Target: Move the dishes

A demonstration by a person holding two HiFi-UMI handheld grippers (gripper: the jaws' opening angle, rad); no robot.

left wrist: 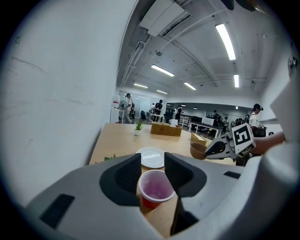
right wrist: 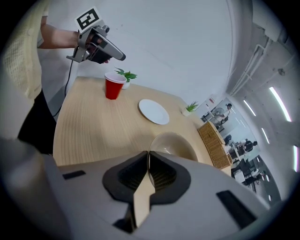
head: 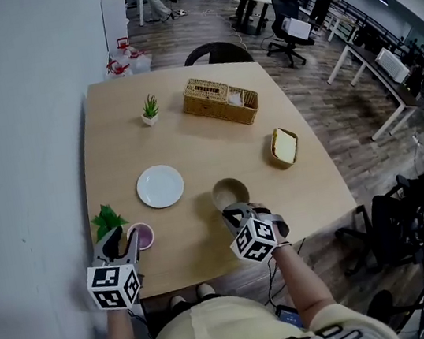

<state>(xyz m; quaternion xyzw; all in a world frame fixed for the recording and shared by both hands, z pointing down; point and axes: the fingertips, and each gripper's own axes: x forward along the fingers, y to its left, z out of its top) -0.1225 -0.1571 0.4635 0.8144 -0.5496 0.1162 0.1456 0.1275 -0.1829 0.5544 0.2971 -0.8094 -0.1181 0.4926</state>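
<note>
The right hand-held gripper (right wrist: 148,157) pinches the rim of the bowl (right wrist: 176,144), its mouth facing up.

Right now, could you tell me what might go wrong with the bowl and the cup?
1. The right gripper pinches the bowl only by its thin near rim, so the bowl could tilt or slip when lifted.
2. The left gripper stands open right at the red cup, which sits near a front corner of the table; a careless nudge might topple it.
</note>
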